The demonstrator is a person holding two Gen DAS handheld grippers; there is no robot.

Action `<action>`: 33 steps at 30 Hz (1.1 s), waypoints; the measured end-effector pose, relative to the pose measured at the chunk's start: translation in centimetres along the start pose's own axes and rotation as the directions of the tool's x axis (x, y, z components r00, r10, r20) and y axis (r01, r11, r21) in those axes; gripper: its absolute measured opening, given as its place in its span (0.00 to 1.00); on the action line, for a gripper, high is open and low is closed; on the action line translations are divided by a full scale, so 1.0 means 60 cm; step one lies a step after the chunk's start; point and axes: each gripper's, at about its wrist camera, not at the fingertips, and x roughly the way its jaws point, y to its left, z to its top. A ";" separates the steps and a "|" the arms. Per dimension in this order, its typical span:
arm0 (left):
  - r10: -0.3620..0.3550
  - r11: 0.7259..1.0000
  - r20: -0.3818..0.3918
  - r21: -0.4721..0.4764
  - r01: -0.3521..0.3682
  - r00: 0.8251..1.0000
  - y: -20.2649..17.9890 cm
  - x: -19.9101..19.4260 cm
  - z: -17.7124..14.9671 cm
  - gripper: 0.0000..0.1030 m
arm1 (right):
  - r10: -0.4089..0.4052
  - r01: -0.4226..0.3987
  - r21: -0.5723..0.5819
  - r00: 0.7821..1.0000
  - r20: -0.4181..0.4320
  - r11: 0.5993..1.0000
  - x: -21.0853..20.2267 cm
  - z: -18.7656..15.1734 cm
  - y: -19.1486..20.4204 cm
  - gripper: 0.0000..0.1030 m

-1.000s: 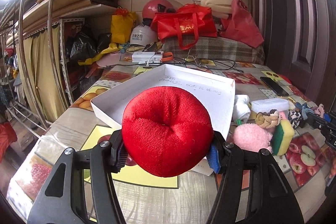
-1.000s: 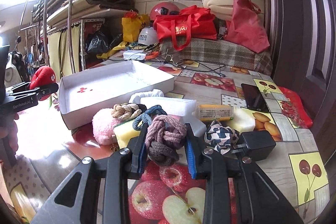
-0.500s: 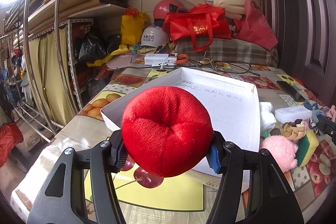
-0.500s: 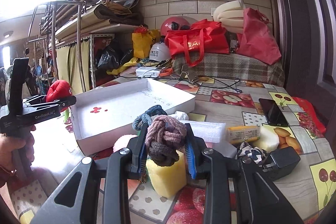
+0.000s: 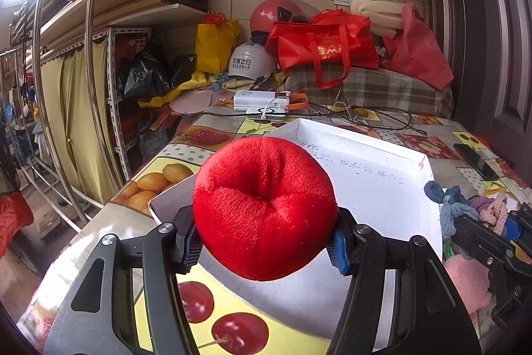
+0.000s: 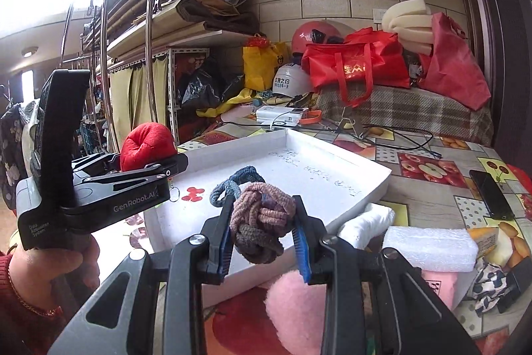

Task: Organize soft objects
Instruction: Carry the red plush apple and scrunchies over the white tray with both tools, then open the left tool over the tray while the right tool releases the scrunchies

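My left gripper (image 5: 264, 242) is shut on a red plush ball (image 5: 262, 205) and holds it above the near left corner of the white shallow box (image 5: 372, 188). My right gripper (image 6: 264, 238) is shut on a knotted bundle of hair ties (image 6: 261, 220), pink, brown and blue, above the box's near edge (image 6: 232, 281). The right gripper and its bundle show at the right edge of the left wrist view (image 5: 485, 215). The left gripper with the red ball (image 6: 148, 143) shows at the left of the right wrist view.
A pink pompom (image 6: 296, 308), white foam block (image 6: 432, 250), white cloth (image 6: 365, 223), patterned scrunchie (image 6: 488, 281) and black charger (image 6: 518, 281) lie right of the box. A phone (image 6: 490, 192) lies further right. Bags, helmets and cables crowd the table's back.
Both grippers have risen and moved toward the white box with their loads. The right gripper has left the pile of soft things and now hangs over the box's near edge.
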 end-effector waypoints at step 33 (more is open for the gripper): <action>0.125 0.973 -0.030 -0.191 -0.128 0.992 0.064 0.044 0.016 1.00 | -0.073 0.075 0.029 0.994 -0.076 0.997 0.102 0.037 0.013 1.00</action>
